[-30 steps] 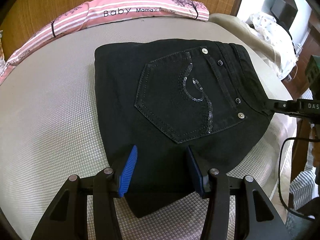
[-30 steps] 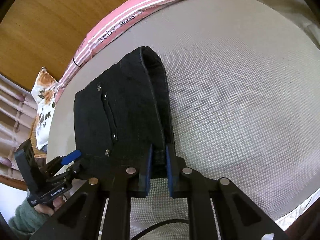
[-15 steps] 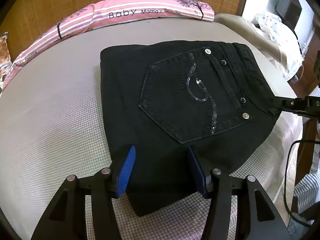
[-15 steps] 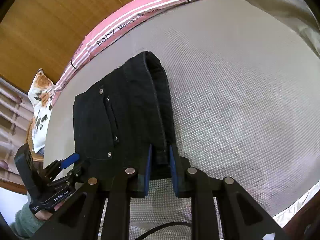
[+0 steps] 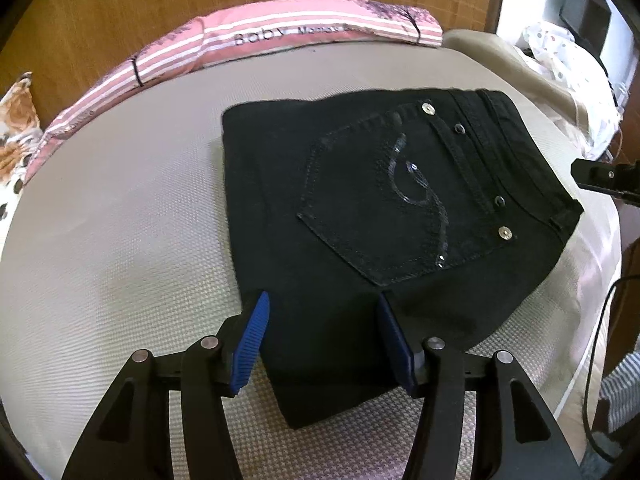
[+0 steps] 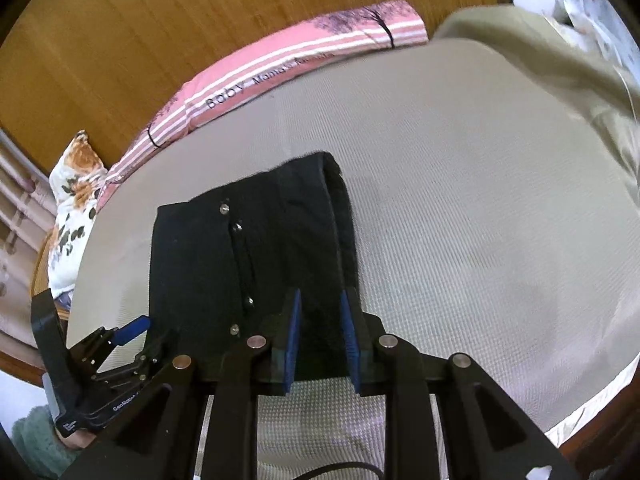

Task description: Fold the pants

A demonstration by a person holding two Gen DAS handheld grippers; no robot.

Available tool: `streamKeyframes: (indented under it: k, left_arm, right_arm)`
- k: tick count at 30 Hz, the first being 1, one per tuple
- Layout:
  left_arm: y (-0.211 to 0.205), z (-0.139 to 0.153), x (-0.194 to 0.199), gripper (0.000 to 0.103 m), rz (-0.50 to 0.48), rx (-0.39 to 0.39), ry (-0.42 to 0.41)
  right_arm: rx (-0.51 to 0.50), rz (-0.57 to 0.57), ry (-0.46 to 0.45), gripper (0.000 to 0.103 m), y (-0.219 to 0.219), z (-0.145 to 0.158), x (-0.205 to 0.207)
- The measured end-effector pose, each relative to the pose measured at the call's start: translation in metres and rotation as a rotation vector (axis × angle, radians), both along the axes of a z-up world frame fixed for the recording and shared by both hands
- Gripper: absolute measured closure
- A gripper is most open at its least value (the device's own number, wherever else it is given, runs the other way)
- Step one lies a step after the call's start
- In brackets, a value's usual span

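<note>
The black pants (image 5: 360,216) lie folded into a compact rectangle on the bed, back pocket with a sequin swirl facing up. My left gripper (image 5: 322,312) is open, its blue pads straddling the near edge of the pants without clamping. In the right wrist view the pants (image 6: 248,248) lie flat with the waistband edge toward me. My right gripper (image 6: 320,320) is open, its pads on either side of the waistband fold. The right gripper's tip shows at the right edge of the left wrist view (image 5: 600,178), apart from the pants.
A beige textured bed cover (image 5: 120,240) lies under the pants. A pink striped pillow (image 5: 280,36) lies against the wooden headboard (image 6: 160,40). A floral cushion (image 6: 76,184) lies at the left. Bedding (image 5: 568,60) is piled at the far right.
My right gripper has opened and let go of the waistband, pulling back a little. My left gripper has drawn back slightly and stays open. The pants now lie flat.
</note>
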State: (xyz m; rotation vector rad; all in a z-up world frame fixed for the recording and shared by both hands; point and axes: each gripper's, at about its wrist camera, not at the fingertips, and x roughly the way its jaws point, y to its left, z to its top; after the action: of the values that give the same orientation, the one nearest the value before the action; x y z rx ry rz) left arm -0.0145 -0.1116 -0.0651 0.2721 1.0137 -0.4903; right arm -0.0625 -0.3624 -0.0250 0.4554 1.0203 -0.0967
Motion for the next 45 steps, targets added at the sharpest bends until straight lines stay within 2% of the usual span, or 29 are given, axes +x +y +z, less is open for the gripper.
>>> streamKeyframes:
  k: [5, 13, 24, 29, 31, 35, 38, 45]
  left_arm:
    - [0.006, 0.010, 0.009, 0.046, 0.022, -0.039, -0.027]
    - [0.001, 0.020, 0.044, 0.046, 0.036, -0.056, -0.079]
    - [-0.023, 0.010, 0.097, 0.046, 0.045, -0.020, -0.086]
    - [-0.028, -0.003, 0.101, 0.042, 0.038, 0.007, -0.091]
    - [-0.029, -0.006, 0.102, 0.041, 0.037, 0.014, -0.092]
    - [-0.029, -0.008, 0.103, 0.040, 0.040, 0.019, -0.095]
    - [-0.028, -0.007, 0.103, 0.040, 0.047, 0.020, -0.099]
    - [-0.018, -0.004, 0.093, 0.040, 0.074, 0.012, -0.057]
  right_arm:
    - [-0.034, 0.026, -0.012, 0.082, 0.007, 0.002, 0.010]
    - [-0.128, 0.065, -0.041, 0.082, 0.019, 0.007, 0.032]
    - [-0.193, 0.087, -0.077, 0.083, 0.021, 0.006, 0.073]
    - [-0.188, 0.099, 0.025, 0.085, 0.016, -0.033, 0.091]
    - [-0.180, 0.092, 0.020, 0.085, 0.015, -0.041, 0.090]
    - [-0.151, 0.077, 0.016, 0.085, 0.011, -0.045, 0.088]
    - [-0.168, 0.083, 0.022, 0.085, 0.014, -0.046, 0.089]
    - [-0.162, 0.073, 0.041, 0.083, 0.017, -0.046, 0.079]
